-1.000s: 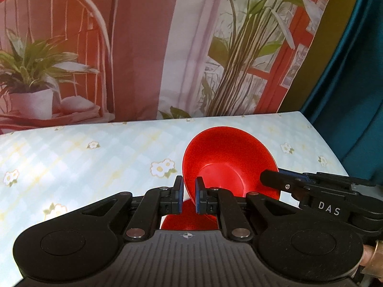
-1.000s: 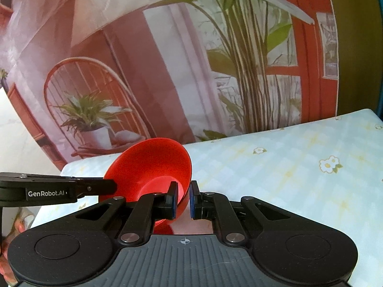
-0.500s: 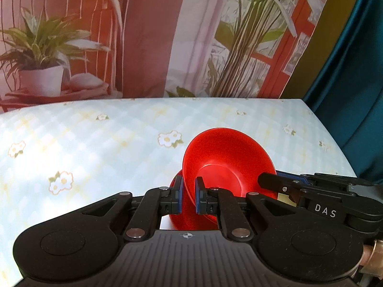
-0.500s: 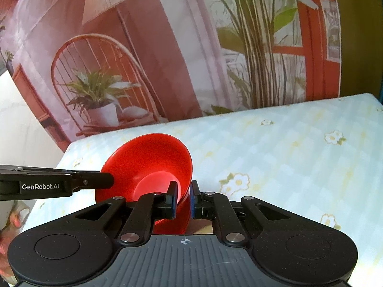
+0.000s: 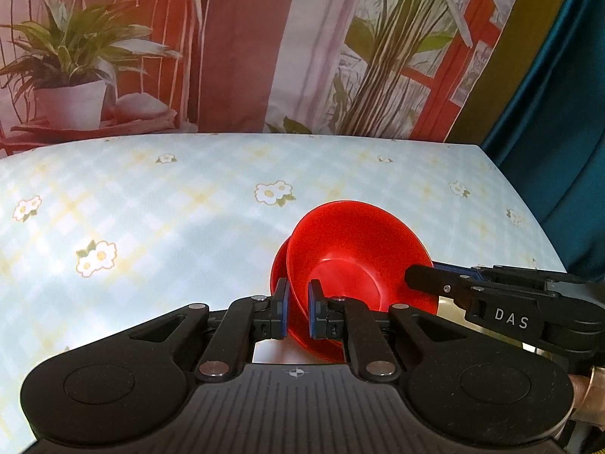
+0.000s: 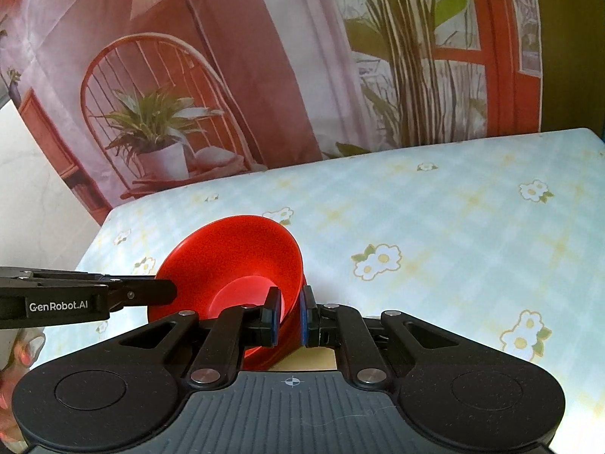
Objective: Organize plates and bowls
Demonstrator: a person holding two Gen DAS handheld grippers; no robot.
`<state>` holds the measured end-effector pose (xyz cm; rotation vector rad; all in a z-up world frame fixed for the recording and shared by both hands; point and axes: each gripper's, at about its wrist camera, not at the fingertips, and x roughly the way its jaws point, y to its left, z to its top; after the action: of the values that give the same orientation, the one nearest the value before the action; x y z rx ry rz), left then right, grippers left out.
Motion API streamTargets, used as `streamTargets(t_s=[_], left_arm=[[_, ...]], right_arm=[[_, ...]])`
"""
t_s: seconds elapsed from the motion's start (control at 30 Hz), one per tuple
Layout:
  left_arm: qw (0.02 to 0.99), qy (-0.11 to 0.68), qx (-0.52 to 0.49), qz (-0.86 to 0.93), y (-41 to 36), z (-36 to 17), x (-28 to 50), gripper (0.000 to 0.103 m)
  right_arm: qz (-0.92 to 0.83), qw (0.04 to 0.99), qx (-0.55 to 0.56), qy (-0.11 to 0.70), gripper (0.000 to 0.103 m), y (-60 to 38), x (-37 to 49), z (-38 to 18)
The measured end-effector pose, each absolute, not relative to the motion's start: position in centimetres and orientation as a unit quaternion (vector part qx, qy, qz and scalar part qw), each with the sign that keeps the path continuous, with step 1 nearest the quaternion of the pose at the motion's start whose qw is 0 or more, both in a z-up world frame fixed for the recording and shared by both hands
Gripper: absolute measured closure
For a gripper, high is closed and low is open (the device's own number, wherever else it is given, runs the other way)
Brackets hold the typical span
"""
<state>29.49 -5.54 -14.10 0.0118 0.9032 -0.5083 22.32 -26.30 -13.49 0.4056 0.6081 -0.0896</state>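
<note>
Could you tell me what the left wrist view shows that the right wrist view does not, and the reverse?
Only the left wrist view shows the teal curtain at its right edge, and the right gripper from the side, reaching the bowl's far rim. Only the right wrist view shows the pale wall at its left, and the left gripper from the side. Both show the red bowl, tilted and pinched at the rim by both grippers, the flowered tablecloth and the backdrop.

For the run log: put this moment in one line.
left gripper: shut on bowl rim | right gripper: shut on opposite rim | bowl: above tablecloth
</note>
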Motion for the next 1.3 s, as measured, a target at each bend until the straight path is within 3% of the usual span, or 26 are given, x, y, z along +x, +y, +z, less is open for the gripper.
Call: streamTargets(t_s=[0.67,1.0,1.07,1.3], left_arm=[[0.876,0.422,0.017,-0.233,-5.2,-14.4,28.7,0.089],[0.877,0.432,-0.044,-0.204,-4.2,-15.7,29.3,0.083],[0.877,0.432,-0.065,-0.202,-4.2,-16.1,29.1,0.077],[0.869,0.444,-0.096,-0.194,-4.6,-17.6,29.3,0.077]], right_arm=[[-0.043,0.941,0.163,0.293,0.084,-25.2,22.4,-13.3],[-0.05,0.937,0.174,0.3,0.084,-25.7,23.2,-14.2],[-0.051,0.936,0.175,0.3,0.084,-25.7,23.4,-14.4],[-0.05,0.933,0.182,0.305,0.084,-25.8,23.9,-15.1]])
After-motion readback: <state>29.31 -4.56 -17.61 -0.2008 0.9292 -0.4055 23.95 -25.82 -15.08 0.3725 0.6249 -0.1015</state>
